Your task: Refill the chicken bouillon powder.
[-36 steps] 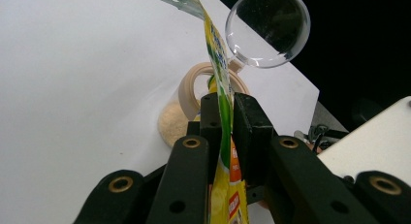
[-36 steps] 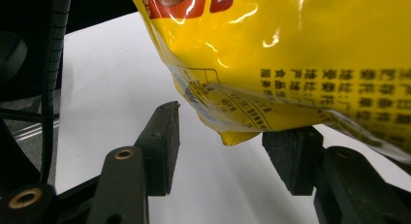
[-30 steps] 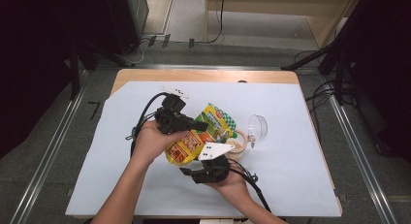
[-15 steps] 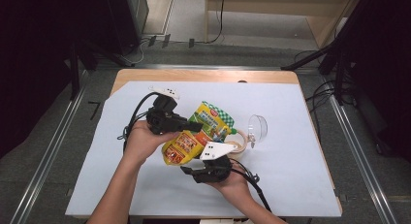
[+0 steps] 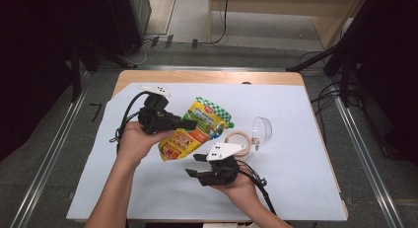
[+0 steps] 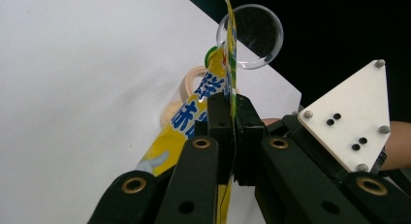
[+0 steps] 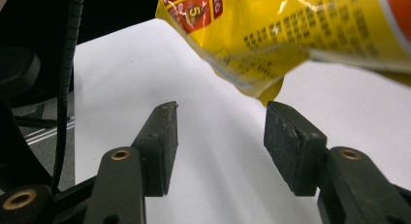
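A yellow and green snack bag (image 5: 199, 127) hangs above the white table sheet. My left gripper (image 5: 193, 124) is shut on the bag's edge, and in the left gripper view the two pads pinch the thin bag (image 6: 220, 83) seen edge-on. My right gripper (image 5: 193, 165) sits lower and nearer, under its white three-cornered plate (image 5: 224, 151). In the right gripper view its jaws stand open with nothing between them (image 7: 220, 136), and the bag's lower corner (image 7: 271, 49) hangs just above and beyond them.
A roll of beige tape (image 5: 237, 138) lies on the sheet (image 5: 296, 178) just right of the bag, and a clear plastic cup (image 5: 261, 129) lies on its side beside it. Black cables trail from both grippers. The wooden table edge (image 5: 207, 77) shows at the far side.
My left hand has drifted a little to the left and up with the bag in its jaws. The right hand has stayed almost in place.
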The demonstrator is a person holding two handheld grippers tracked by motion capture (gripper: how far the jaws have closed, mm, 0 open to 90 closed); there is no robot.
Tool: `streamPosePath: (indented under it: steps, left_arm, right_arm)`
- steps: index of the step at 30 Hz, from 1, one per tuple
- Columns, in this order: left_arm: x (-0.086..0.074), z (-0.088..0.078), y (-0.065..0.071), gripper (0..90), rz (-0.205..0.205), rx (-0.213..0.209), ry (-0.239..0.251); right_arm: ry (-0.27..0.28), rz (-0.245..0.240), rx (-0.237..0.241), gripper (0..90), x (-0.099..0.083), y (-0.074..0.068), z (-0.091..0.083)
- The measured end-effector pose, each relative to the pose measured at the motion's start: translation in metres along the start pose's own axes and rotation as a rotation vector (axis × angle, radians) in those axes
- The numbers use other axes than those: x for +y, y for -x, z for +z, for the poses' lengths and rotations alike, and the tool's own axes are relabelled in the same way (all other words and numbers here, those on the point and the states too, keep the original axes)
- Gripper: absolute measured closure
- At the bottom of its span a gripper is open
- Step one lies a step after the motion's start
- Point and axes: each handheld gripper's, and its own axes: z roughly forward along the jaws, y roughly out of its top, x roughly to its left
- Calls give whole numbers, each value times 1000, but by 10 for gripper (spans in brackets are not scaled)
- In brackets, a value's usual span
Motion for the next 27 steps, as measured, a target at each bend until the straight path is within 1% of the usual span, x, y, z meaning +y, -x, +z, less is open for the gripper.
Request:
streamPosePath:
  steps: [7, 10, 13, 15, 18, 22, 27]
  left_arm:
    - [-3, -10, -6, 891, -13, 21, 33]
    - [-4, -13, -9, 891, -23, 32, 45]
    - [-7, -17, -15, 891, -46, 52, 78]
    - [-9, -19, -21, 891, -61, 65, 98]
    - [-12, -21, -28, 892, -81, 87, 120]
    - [-16, -23, -38, 891, -104, 115, 131]
    - [-21, -20, -50, 891, -123, 151, 144]
  right_arm:
    - [-3, 10, 19, 468, -1, -1, -5]
    - [-2, 12, 31, 480, -3, -2, -8]
    - [-3, 8, 29, 484, -5, -3, -12]
    - [-2, 13, 31, 483, -6, -4, -15]
    - [-4, 14, 28, 480, -9, -4, -20]
    - [-13, 12, 19, 475, -13, -5, -27]
    - [-16, 22, 18, 468, -19, -7, -33]
